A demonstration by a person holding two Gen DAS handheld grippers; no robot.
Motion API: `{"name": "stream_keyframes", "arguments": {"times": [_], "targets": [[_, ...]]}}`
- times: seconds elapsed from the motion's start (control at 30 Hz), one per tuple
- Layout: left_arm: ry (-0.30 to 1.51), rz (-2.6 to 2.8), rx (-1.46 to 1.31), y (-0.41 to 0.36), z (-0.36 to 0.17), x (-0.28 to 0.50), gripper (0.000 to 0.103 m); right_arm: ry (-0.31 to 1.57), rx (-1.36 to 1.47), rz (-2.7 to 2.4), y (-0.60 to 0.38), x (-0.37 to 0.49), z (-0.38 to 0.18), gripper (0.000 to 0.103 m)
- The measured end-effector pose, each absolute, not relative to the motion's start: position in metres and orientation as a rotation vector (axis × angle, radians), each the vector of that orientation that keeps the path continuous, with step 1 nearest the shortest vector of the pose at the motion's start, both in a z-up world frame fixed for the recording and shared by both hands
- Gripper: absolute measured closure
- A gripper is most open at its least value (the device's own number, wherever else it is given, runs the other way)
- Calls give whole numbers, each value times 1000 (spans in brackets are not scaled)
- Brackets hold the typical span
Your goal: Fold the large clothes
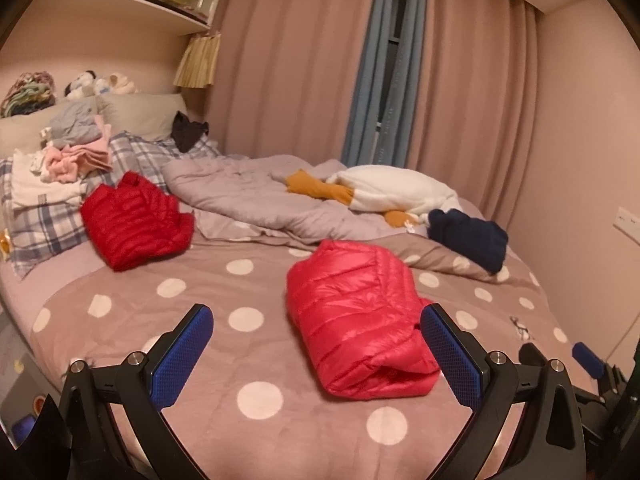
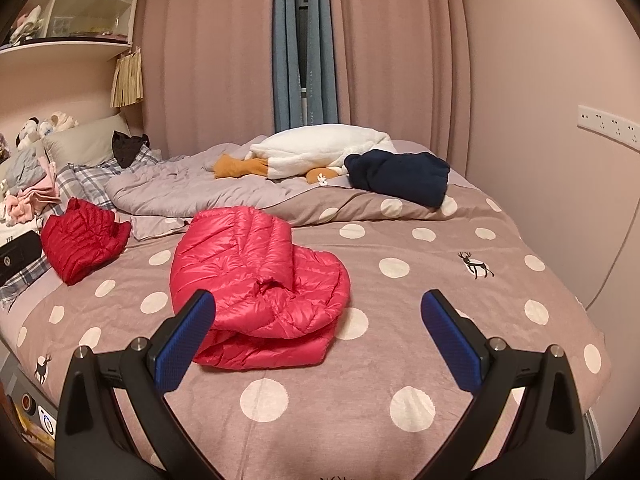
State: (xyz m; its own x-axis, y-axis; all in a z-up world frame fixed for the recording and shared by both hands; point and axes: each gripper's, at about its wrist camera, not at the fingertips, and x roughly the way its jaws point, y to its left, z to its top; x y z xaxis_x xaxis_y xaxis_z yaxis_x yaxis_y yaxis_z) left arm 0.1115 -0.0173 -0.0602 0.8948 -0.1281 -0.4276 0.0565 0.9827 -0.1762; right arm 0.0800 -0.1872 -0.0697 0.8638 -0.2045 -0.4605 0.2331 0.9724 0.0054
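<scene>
Polka-dot blanket (image 2: 400,360) covering the bed, white goose plush (image 2: 316,150) lying on crumpled grey duvet (image 2: 192,188), pink curtains (image 2: 208,60) hanging behind, stuffed toys (image 1: 100,84) sitting above pillows.

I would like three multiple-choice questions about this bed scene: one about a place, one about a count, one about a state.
1. Where does the navy garment lie?
A. on the shelf
B. beside the plush goose
C. on the pink jacket

2. How many puffer jackets lie on the bed?
A. one
B. two
C. three

3. How is the pink jacket?
A. spread flat
B. folded into a bundle
C. held by a gripper

Key:
1 B: the garment rests against the goose at the far side of the bed.
2 B: only the pink jacket and the red jacket show.
3 B: it lies doubled over; the left gripper and right gripper are open and hold nothing.
</scene>
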Motion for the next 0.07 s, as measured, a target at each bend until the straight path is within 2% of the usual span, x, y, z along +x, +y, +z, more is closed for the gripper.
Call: {"name": "stream_keyframes", "arguments": {"times": [0.07], "targets": [[459, -114, -162, -20, -60, 112, 1, 475, 70, -234, -190, 80, -70, 0]]}}
